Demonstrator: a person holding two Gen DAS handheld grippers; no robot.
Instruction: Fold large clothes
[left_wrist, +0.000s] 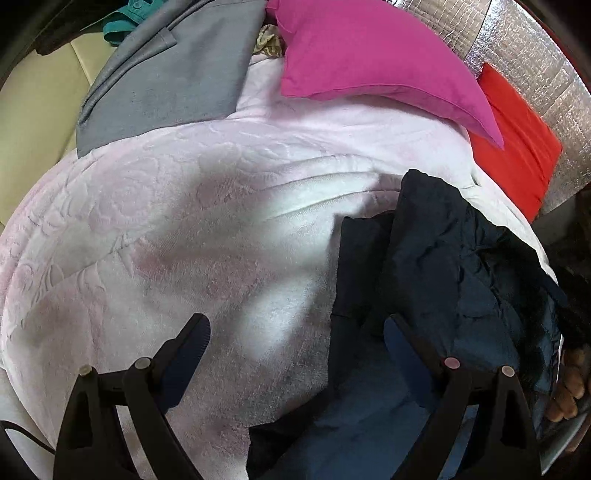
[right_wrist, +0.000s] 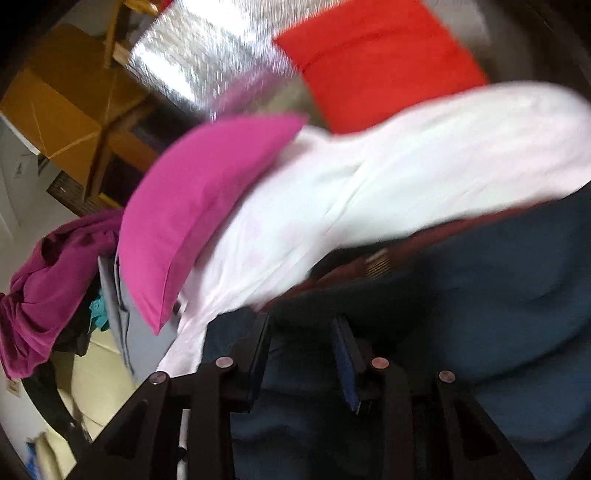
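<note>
A dark navy coat (left_wrist: 436, 280) lies crumpled on the near right part of a bed covered by a pale pink embossed blanket (left_wrist: 177, 229). Seen from the left wrist, the coat's folds rise in a heap toward the right edge, and its lower part spreads flat toward the camera. The left tool (left_wrist: 295, 339) hangs above the bed with its jaws spread wide and nothing between them: one finger is over bare blanket, the other over the coat's edge. At the far right, bare fingers of the person's hand (left_wrist: 567, 391) show beside the coat. Seen from the right wrist, which is blurred, the coat (right_wrist: 498, 302) fills the near right, with a strip of dark red lining at its upper edge. The right tool (right_wrist: 301, 347) sits just over the navy cloth, its jaws parted by a narrow gap; whether any cloth is caught between them cannot be told. Farther off on the blanket (right_wrist: 369, 184) rests a magenta pillow (left_wrist: 373, 55), and to its right a red pillow (left_wrist: 517, 147), both against a silver quilted foil wall (left_wrist: 535, 55). On the far left of the bed lies a grey garment (left_wrist: 166, 77), with a teal garment (left_wrist: 129, 18) behind it. The right wrist view also shows the magenta pillow (right_wrist: 195, 199), the red pillow (right_wrist: 376, 59), a purple garment (right_wrist: 48, 280) bunched at the left, and a wooden chair (right_wrist: 74, 103) beyond.
</note>
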